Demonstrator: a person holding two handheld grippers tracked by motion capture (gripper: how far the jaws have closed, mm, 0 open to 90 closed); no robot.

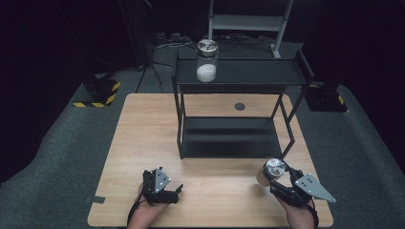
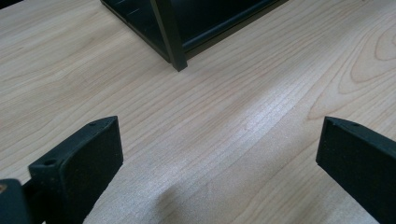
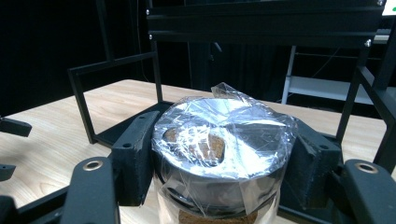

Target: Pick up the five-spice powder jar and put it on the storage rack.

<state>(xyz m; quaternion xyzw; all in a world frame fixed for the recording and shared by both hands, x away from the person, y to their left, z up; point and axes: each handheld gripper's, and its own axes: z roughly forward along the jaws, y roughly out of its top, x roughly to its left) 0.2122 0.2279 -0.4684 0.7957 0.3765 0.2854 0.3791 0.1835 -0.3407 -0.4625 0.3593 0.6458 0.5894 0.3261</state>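
Observation:
A jar (image 3: pixel 223 154) with a silver lid under crinkled plastic wrap and brown contents stands near the table's front right (image 1: pixel 273 170). My right gripper (image 1: pixel 281 180) is shut on it, one black pad pressed against each side just below the lid. A second jar (image 1: pixel 207 60) holding something white stands on the left end of the black rack's top shelf (image 1: pixel 248 71). At the front left my left gripper (image 1: pixel 177 191) is open, its jaws wide apart over bare wood (image 2: pixel 219 140) with nothing between them.
The black two-tier rack (image 1: pixel 229 136) takes up the middle and back of the wooden table (image 1: pixel 138 143); one of its legs (image 2: pixel 170 37) stands ahead of my left gripper. A dark round mark (image 1: pixel 239 106) lies on the table behind the lower shelf. Grey carpet surrounds the table.

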